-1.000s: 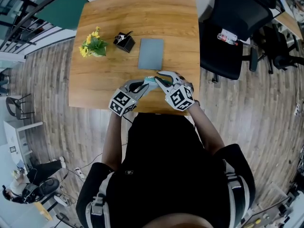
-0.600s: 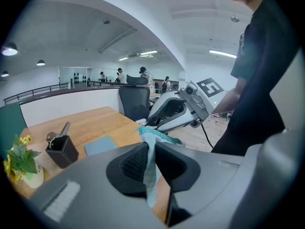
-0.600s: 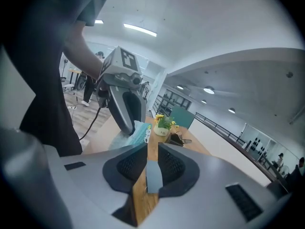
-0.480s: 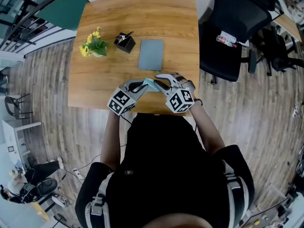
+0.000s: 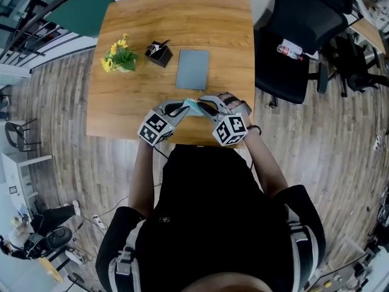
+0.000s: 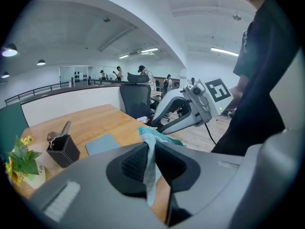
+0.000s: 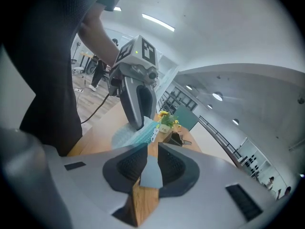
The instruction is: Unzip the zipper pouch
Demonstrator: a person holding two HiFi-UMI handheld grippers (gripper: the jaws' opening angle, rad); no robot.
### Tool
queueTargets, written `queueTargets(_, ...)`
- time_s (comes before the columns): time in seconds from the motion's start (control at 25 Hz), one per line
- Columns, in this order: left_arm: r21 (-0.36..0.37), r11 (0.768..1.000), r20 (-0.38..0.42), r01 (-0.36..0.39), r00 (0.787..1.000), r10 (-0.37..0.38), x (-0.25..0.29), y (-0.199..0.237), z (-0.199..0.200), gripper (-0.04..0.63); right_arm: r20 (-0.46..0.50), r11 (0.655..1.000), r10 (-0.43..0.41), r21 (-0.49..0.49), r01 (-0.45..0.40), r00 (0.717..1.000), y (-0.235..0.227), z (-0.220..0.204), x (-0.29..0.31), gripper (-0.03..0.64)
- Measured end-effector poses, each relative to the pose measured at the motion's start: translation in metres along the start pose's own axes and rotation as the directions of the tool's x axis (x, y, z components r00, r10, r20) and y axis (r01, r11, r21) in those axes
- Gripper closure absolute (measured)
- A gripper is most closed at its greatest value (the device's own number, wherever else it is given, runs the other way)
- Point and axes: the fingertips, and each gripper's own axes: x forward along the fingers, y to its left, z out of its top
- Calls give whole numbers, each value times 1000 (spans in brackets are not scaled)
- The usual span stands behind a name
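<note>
An open-plan office with a plank floor point(image 5: 55, 132) surrounds the wooden table point(image 5: 140, 17). A grey pad point(image 5: 193, 69) lies on the tabletop and serves as the marker for everything else here. A black office chair point(image 5: 298, 35) stands well to the right of the pad, off the table. The person point(image 5: 213, 212) stands on the near side of the pad, at the table's edge. The left gripper point(image 5: 184, 106) and right gripper point(image 5: 204, 106) meet just nearer than the pad. A flower pot point(image 5: 120, 56) sits well to the pad's left, and a black pen holder point(image 5: 159, 53) sits just beside the pad on that same side.

The teal zipper pouch point(image 5: 192, 104) hangs between the two grippers, near the pad's closer edge. The left pads point(image 6: 136, 161) are pinched on a fold of its fabric. The right pads point(image 7: 131, 165) are clamped on a thin pale-blue flap of the pouch (pull tab or corner, I cannot tell which).

Compared with a second ago, the right gripper has rolled about its own line, and its marker cube point(image 5: 229, 129) now faces differently. The left gripper and the pouch sit where they were. That looks like setting up the pull, not running it. No opened zipper shows, so the unzipping seems mostly ahead.
</note>
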Motion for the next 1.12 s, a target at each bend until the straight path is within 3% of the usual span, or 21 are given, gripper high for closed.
queueTargets(0.52, 69, 996, -52, 55, 997, -52, 6, -12, 1, 549, 29, 999, -32, -3, 32, 999, -7, 11, 1, 563)
queueTargets(1.12, 146, 987, -127, 66, 991, -47, 8, -19, -6, 548, 28, 1000, 7, -19, -6, 1000, 2, 9, 5, 571)
